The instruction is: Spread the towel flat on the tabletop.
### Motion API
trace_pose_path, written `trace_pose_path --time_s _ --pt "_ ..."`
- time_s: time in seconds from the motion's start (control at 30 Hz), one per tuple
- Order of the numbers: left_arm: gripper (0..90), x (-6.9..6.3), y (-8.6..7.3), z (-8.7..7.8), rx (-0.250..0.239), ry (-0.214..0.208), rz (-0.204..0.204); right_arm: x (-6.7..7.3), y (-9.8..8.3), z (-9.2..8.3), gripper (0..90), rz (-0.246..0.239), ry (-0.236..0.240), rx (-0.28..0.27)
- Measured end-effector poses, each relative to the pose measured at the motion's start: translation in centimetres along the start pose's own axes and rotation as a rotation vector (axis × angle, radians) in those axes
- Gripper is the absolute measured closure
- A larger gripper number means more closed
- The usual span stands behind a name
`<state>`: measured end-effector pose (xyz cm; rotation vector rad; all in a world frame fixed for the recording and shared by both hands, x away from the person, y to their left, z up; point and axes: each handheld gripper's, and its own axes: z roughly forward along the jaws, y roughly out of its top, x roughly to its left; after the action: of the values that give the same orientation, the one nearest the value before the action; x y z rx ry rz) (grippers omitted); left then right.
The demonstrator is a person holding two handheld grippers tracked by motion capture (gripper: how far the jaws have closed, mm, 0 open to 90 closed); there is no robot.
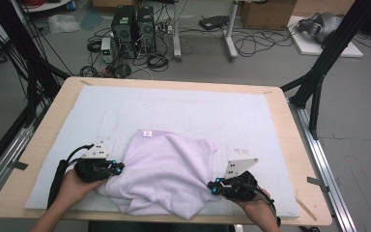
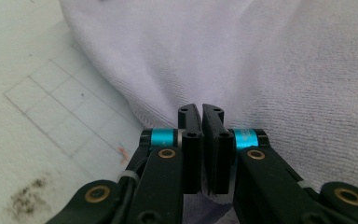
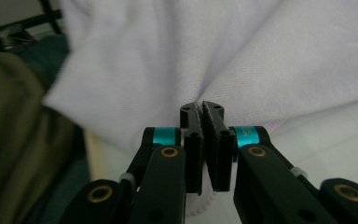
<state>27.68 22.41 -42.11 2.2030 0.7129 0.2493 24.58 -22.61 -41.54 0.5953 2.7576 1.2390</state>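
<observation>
Both jaws pinch the lilac towel (image 1: 164, 169): left gripper (image 1: 118, 169) at its nine o'clock edge, right gripper (image 1: 214, 187) at four o'clock.

My work lay on a rectangular light wooden surface (image 1: 299, 159) with rounded corners. A pale blue-white mat (image 1: 174, 108), faintly marked with thin lines and a small grid, covered nearly all of it. On the mat's near half lay a crumpled pale lilac terry towel (image 1: 166, 174), its near edge reaching the mat's front edge.
</observation>
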Motion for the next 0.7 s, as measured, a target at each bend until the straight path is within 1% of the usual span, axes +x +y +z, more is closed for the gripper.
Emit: trace_pose_path --time_s 0.03,0.1,0.13,0.17,0.2,0.23,0.27,0.3,0.33,0.37,0.4,0.43,0.47,0.5,0.53,0.6,0.63,0.67,0.7 --pt "85.9 -0.2 -0.1 -0.3 -0.005 -0.002 0.004 0.3 0.1 -0.1 83.9 -0.007 0.008 -0.002" --pt "83.7 -0.2 0.0 -0.7 -0.023 0.011 0.007 0.4 0.4 -0.6 79.2 -0.011 -0.006 -0.017" --pt "80.3 0.1 0.2 -0.8 -0.035 0.011 0.000 -0.1 0.6 -1.0 76.6 -0.010 -0.026 -0.033" --pt "77.2 0.4 0.4 -0.8 -0.047 0.017 -0.009 -0.7 0.8 -1.1 75.7 -0.002 -0.047 -0.048" --pt "73.4 0.9 0.8 -0.8 -0.060 0.030 -0.014 -1.2 1.0 -1.2 74.5 0.003 -0.057 -0.057" --pt "71.3 1.4 1.1 -0.7 -0.073 0.040 -0.020 -2.1 1.2 -1.2 73.4 0.011 -0.082 -0.062" --pt "70.9 1.8 1.3 -0.5 -0.076 0.048 -0.027 -3.0 1.3 -1.0 73.4 0.022 -0.100 -0.065" --pt "69.4 2.4 1.7 -0.1 -0.079 0.058 -0.043 -3.6 1.3 -0.8 73.3 0.033 -0.115 -0.066" --pt "68.0 2.8 1.9 0.2 -0.078 0.057 -0.054 -4.5 1.4 -0.5 73.0 0.053 -0.135 -0.070" --pt "67.2 3.2 2.1 0.8 -0.075 0.064 -0.065 -5.1 1.4 -0.3 72.9 0.064 -0.139 -0.075" --pt "66.0 3.5 2.3 1.2 -0.064 0.071 -0.067 -5.9 1.5 0.0 72.8 0.082 -0.135 -0.075" --pt "64.4 3.7 2.4 1.6 -0.057 0.077 -0.068 -6.3 1.5 0.3 72.2 0.096 -0.139 -0.075" --pt "62.2 3.9 2.6 2.1 -0.052 0.089 -0.073 -6.6 1.6 0.4 71.2 0.097 -0.150 -0.071" --pt "59.3 4.1 2.7 2.7 -0.026 0.106 -0.074 -6.8 1.6 0.7 69.1 0.101 -0.158 -0.061" --pt "56.5 4.2 2.8 3.0 -0.013 0.119 -0.075 -7.2 1.6 1.2 66.2 0.114 -0.161 -0.043" --pt "55.7 4.4 2.8 3.9 0.021 0.135 -0.091 -7.5 1.5 2.1 65.3 0.134 -0.151 -0.016" --pt "57.4 4.6 2.7 4.3 0.046 0.139 -0.097 -7.7 1.4 2.5 65.0 0.135 -0.150 -0.009" --pt "64.1 4.8 2.5 4.7 0.069 0.112 -0.106 -7.8 1.4 3.0 65.8 0.137 -0.145 -0.001" --pt "70.2 4.9 2.5 4.7 0.063 0.100 -0.110 -8.0 1.5 3.5 68.2 0.136 -0.140 0.011"
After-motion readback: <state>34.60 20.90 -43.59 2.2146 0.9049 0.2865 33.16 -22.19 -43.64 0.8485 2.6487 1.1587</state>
